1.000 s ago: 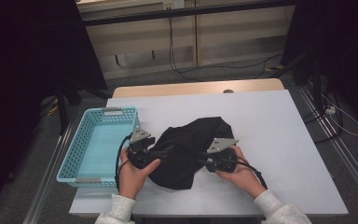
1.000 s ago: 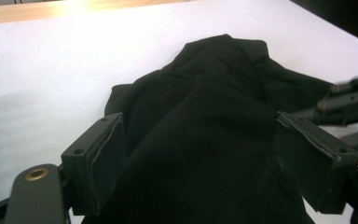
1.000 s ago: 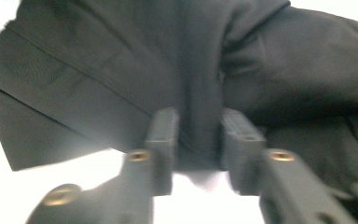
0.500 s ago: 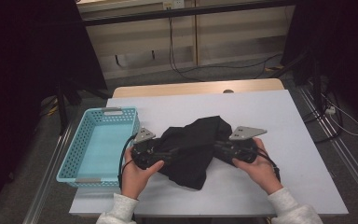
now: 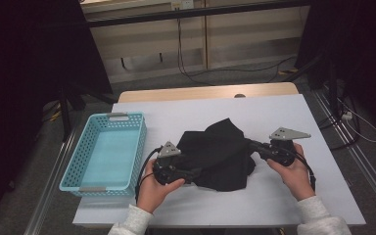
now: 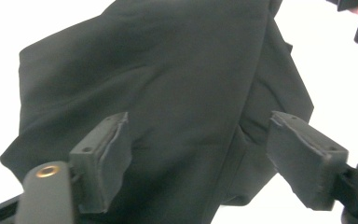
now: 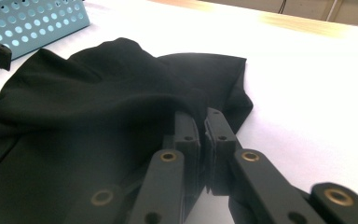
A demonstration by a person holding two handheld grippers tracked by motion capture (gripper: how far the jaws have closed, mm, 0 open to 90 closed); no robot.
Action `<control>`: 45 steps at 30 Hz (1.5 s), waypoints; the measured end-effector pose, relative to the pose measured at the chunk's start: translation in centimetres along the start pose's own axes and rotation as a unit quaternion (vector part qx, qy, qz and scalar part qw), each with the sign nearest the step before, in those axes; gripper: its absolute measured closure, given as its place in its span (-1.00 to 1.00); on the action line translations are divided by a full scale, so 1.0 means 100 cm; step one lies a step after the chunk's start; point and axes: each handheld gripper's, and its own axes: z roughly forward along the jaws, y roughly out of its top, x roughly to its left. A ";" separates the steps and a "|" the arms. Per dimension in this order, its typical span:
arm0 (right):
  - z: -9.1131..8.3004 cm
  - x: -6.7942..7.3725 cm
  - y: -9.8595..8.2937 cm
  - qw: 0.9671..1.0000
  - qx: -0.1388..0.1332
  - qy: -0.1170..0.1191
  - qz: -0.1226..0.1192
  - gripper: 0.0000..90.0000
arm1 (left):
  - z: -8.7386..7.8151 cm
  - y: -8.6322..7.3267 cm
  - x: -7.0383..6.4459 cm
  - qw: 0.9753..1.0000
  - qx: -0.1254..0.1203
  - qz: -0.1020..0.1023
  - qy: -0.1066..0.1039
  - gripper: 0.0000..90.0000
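My right gripper (image 7: pixel 204 140) has its two black jaws pressed together on a fold at the edge of the crumpled black cloth garment (image 7: pixel 98 112), the fabric pinched between the pads and rising in a soft ridge just ahead of them. My left gripper (image 6: pixel 200 158) stands with its jaws wide apart, the grey pads (image 6: pixel 114 154) on either side of a broad dark sweep of the same cloth, which lies under and between them; I cannot tell whether either pad touches it. In the high view the garment (image 5: pixel 218 152) sits near the middle of the white tabletop (image 5: pixel 274 112), bunched and wrinkled, with one peak pointing toward the far side and a rounded lobe hanging toward me. It is stretched a little between my left gripper (image 5: pixel 191 172) at its near left edge and my right gripper (image 5: pixel 254 146) at its right edge. Its surface is matte, with long folds running across it. Just to the left of the cloth stands the light blue perforated plastic basket (image 5: pixel 137 147), near but apart from the fabric. Bare white table lies open beyond the garment, to its right, and along the near edge between my hands (image 5: pixel 154 188).
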 end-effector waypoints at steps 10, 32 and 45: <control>0.007 0.011 0.002 1.000 0.004 0.016 -0.005 0.90 | 0.015 -0.011 -0.001 0.999 0.050 0.001 -0.008 0.16; 0.012 0.021 0.002 1.000 0.004 0.012 -0.013 0.47 | -0.018 0.003 0.038 0.994 0.009 -0.085 0.067 0.97; 0.014 0.025 0.001 1.000 0.019 -0.003 -0.019 -0.20 | -0.016 -0.002 0.052 0.992 0.006 -0.087 0.090 0.91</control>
